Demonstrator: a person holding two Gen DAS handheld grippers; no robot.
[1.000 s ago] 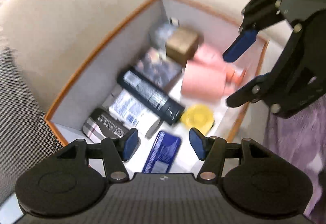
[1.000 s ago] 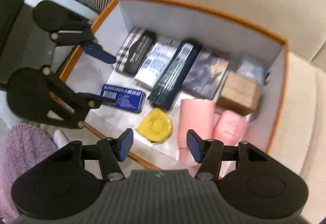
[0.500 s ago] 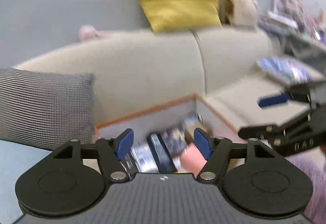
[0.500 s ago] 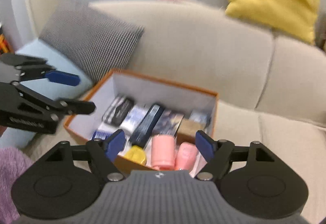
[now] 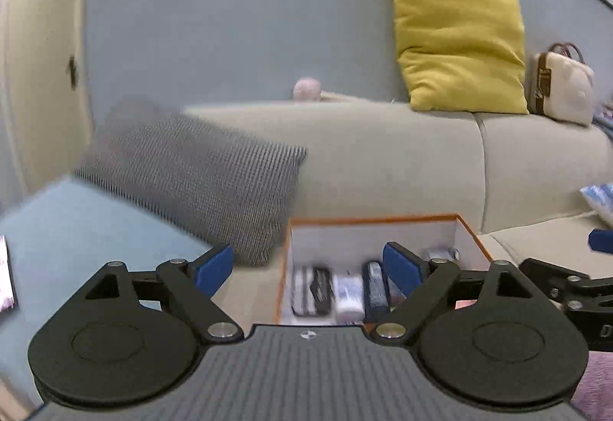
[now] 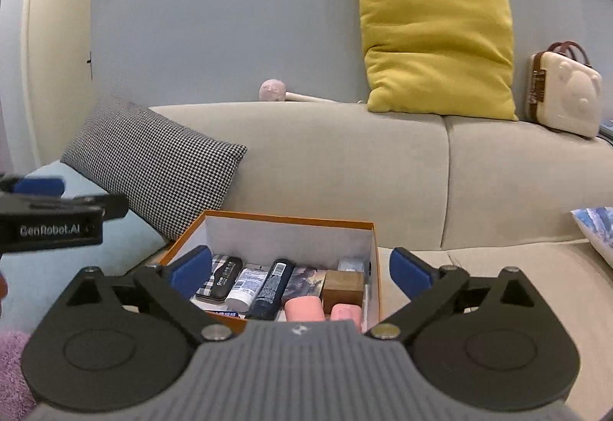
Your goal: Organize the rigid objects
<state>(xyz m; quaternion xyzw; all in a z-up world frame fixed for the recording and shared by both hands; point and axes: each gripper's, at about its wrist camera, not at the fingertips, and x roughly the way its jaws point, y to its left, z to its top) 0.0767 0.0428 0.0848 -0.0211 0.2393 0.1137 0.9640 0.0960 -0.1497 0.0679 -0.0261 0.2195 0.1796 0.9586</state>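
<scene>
An orange-rimmed white box (image 6: 287,217) sits on the beige sofa seat. It holds several items: a plaid case (image 6: 220,277), a white tube (image 6: 245,288), a dark bottle (image 6: 272,286), a wooden block (image 6: 343,286) and a pink cup (image 6: 304,308). My right gripper (image 6: 301,271) hovers in front of the box. Its jaws are opening wide, with nothing gripped. My left gripper (image 5: 308,267) hovers in front of the box (image 5: 371,219), more to its left. Its jaws are opening too and hold nothing. Each view catches the other gripper at its edge.
A houndstooth cushion (image 6: 153,168) leans against the sofa back left of the box. On the back rest lie a yellow cushion (image 6: 436,41), a cream mini suitcase (image 6: 563,91) and a pink-headed mallet (image 6: 272,90). A magazine (image 6: 597,229) lies at the right.
Both grippers lifted and drew back from above the box, tilting up from looking down into it to looking across the sofa. Both pairs of jaws spread wider.
</scene>
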